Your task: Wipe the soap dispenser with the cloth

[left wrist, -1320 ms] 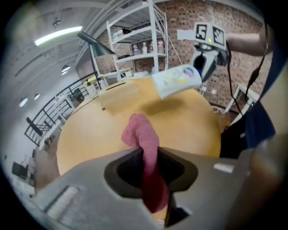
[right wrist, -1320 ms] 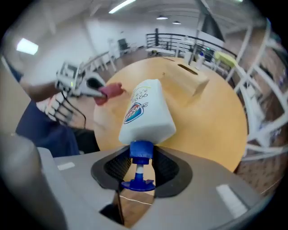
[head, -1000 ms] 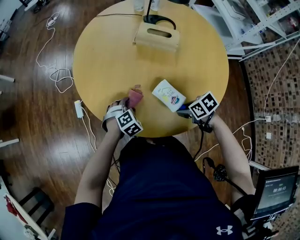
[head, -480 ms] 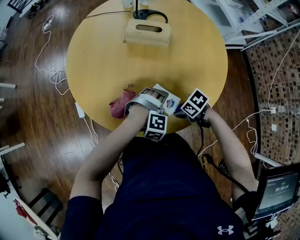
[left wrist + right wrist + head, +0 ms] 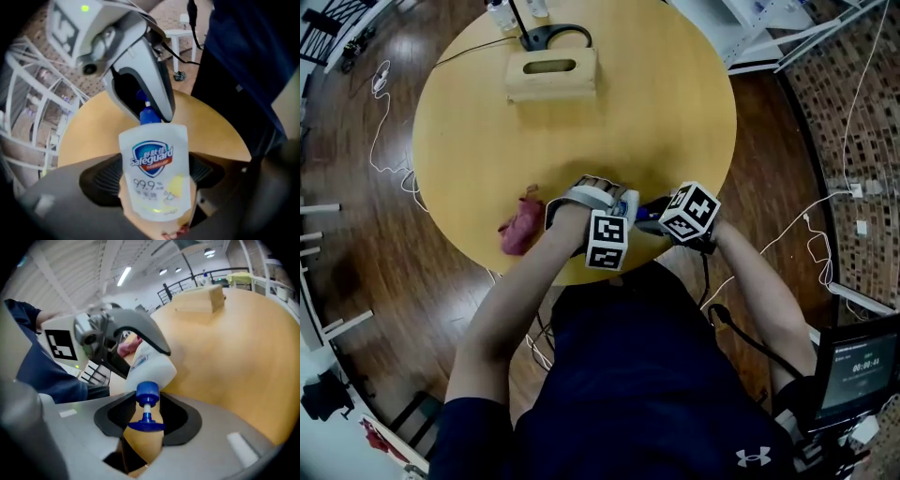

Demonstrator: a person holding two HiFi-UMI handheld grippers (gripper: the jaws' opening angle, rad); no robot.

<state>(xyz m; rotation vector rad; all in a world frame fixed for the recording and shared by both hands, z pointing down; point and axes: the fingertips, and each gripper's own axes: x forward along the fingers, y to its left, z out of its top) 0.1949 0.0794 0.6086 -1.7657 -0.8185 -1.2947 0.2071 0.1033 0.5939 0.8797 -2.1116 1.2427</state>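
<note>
Straddling the soap pouch point(image 5: 154, 154), the left gripper point(image 5: 152, 176) has its jaws spread wide (they have just been opening), pads point(image 5: 101, 180) either side of it, not squeezing. The right gripper point(image 5: 147, 416) is clamped on the pouch's blue cap point(image 5: 147, 391) at the near edge of the surface point(image 5: 581, 122). The pouch is capped, its contents hidden. The red cloth point(image 5: 521, 228) lies loose on the surface, left of the left gripper. The wooden box point(image 5: 551, 75) shows only a dark slot.
</note>
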